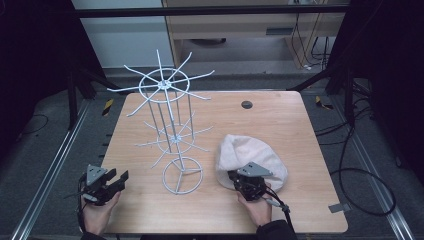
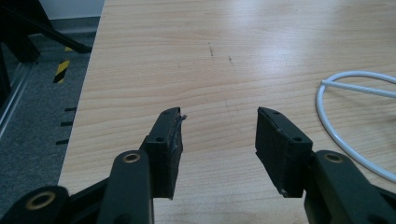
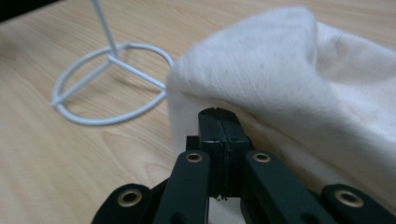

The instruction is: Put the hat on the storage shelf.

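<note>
Bench (image 1: 280, 125): wire rack (image 1: 170, 125); cloth (image 1: 250, 155), edge nipped by closed right tongs (image 3: 218, 116); left tongs (image 2: 218, 135) agape, empty.

Lab test cell: black frame (image 1: 210, 10), floor rails (image 1: 47, 175), loose cables (image 1: 367, 175).

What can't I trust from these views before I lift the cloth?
- Right tool grip: right gripper view shows jaws together at the cream cloth; whether fabric sits between them is hidden.
- Cloth's underside: hidden by its own folds.
- White wire rack: upper tiers cut off in both gripper views.
</note>
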The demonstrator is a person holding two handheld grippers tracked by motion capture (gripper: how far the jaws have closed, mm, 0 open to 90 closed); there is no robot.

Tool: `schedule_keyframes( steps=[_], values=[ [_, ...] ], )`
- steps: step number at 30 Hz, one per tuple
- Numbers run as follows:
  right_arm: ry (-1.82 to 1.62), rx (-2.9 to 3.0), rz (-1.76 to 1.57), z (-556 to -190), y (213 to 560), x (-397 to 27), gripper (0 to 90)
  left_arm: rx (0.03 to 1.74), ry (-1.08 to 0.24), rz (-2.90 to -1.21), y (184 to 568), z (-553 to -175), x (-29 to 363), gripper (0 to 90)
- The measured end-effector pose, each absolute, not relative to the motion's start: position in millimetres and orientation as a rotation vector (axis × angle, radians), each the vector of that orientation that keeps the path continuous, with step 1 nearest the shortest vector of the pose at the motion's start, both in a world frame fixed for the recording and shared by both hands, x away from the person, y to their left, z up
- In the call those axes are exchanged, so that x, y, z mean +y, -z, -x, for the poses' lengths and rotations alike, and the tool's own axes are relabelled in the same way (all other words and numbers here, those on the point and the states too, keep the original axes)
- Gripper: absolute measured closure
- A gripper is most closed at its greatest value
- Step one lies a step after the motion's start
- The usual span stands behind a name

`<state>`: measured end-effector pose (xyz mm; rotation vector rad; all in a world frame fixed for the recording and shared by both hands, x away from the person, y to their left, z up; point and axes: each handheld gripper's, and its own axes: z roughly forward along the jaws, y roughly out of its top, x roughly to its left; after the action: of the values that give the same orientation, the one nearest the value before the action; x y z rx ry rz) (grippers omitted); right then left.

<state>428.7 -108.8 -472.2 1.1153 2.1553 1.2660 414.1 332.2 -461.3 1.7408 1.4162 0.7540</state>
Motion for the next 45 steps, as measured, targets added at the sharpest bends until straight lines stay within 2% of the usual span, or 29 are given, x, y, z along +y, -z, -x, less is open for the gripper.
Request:
schedule_keyframes(
  steps=[5,11,20,26,31,45],
  values=[
    [-1.347,2.125,-1.093,-419.1,451.8,-125.1,90.0,1.416,-0.76,-1.742,461.1,-413.6,332.6,50.5],
    [-1.319,2.009,-1.14,-420.4,433.2,-166.3,90.0,1.418,-0.759,-1.743,461.5,-414.0,332.7,50.3],
    [-1.104,1.959,-1.325,-445.8,456.2,-231.3,90.0,1.42,-0.756,-1.747,462.6,-415.4,331.8,50.4],
    [-0.998,2.042,-1.38,-455.7,473.0,-236.7,90.0,1.42,-0.757,-1.746,462.7,-415.3,332.4,50.2],
    [-0.99,2.066,-1.378,-451.0,472.3,-236.3,90.0,1.42,-0.758,-1.748,462.5,-414.8,332.0,50.1],
    [-1.009,2.135,-1.322,-415.3,472.7,-228.7,90.0,1.421,-0.761,-1.743,461.8,-413.6,332.6,49.9]
  ],
)
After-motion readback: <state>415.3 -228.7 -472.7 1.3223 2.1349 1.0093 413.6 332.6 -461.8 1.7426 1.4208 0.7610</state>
